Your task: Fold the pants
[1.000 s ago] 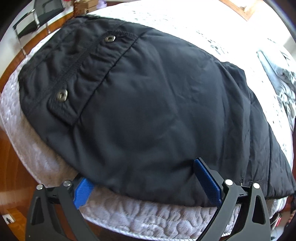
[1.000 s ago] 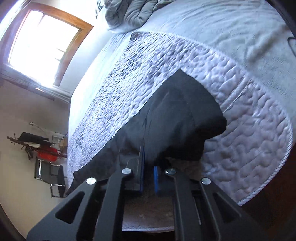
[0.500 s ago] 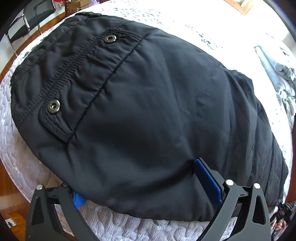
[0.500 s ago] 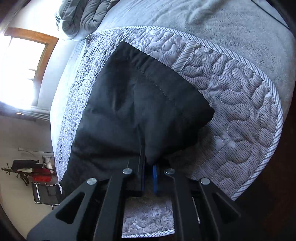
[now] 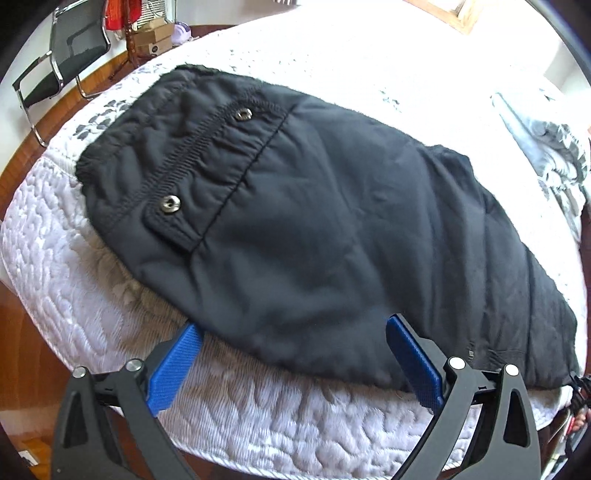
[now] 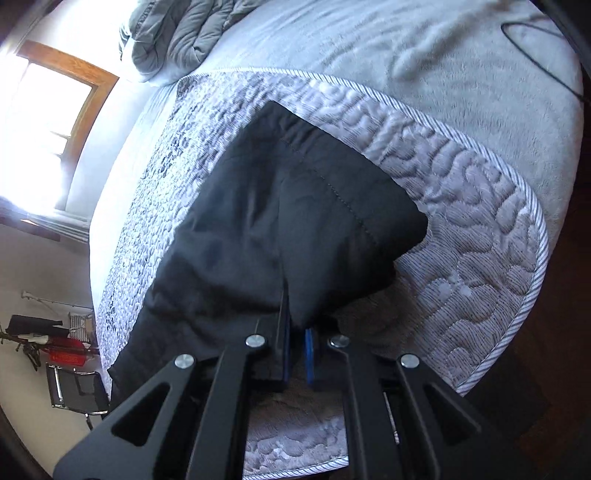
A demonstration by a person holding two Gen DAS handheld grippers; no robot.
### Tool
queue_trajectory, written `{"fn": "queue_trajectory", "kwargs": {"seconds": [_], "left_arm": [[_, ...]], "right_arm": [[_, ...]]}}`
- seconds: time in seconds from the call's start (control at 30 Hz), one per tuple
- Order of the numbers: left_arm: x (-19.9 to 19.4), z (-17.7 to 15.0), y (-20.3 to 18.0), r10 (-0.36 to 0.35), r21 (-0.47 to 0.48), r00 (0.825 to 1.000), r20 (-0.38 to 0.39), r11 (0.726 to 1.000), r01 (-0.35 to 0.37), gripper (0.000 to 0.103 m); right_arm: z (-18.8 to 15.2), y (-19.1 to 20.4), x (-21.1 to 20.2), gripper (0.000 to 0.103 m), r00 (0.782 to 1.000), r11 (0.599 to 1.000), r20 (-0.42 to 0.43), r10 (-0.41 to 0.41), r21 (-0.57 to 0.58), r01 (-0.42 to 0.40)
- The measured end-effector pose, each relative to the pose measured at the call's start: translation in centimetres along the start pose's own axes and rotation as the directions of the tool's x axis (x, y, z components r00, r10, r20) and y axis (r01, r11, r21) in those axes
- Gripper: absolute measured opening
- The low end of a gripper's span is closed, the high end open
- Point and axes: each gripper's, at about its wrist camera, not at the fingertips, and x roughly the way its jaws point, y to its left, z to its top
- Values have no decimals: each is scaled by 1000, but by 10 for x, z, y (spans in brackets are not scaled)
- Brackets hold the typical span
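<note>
Black padded pants (image 5: 314, 229) lie flat on a white quilted bed cover (image 5: 74, 258), waistband with two metal snaps at the upper left. My left gripper (image 5: 295, 354) is open, its blue pads either side of the near edge of the pants, holding nothing. In the right wrist view the leg end of the pants (image 6: 295, 229) lies on the grey quilted cover (image 6: 480, 221). My right gripper (image 6: 297, 332) is shut on the near edge of the pants fabric.
A black chair (image 5: 62, 55), boxes and red items stand on the wooden floor beyond the bed's far left. A grey duvet (image 6: 177, 33) is bunched at the head of the bed near a bright window (image 6: 44, 122). A black cable (image 6: 535, 48) lies on the grey blanket.
My left gripper has pulled back from the pants; both blue pads now show clear of the fabric edge. My right gripper stays shut on the leg end, which shifted slightly.
</note>
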Motion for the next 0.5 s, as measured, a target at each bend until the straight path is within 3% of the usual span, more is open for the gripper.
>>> {"fn": "queue_trajectory", "kwargs": {"seconds": [0.23,0.37,0.5], "left_arm": [[-31,-8,11,-57,-13,998,32,998,58,99],[-57,-25,11,-83,-21,996,45,996,84,99],[-68,-33,12,-109,-42,993,46,993,110,99]], "right_arm": [[-2,77,-25,4,994,983,104,-11,-182,30],[-12,140,-32,4,991,939,134,0,-342,46],[-30,198,-30,4,992,883,117,50,-470,11]]}}
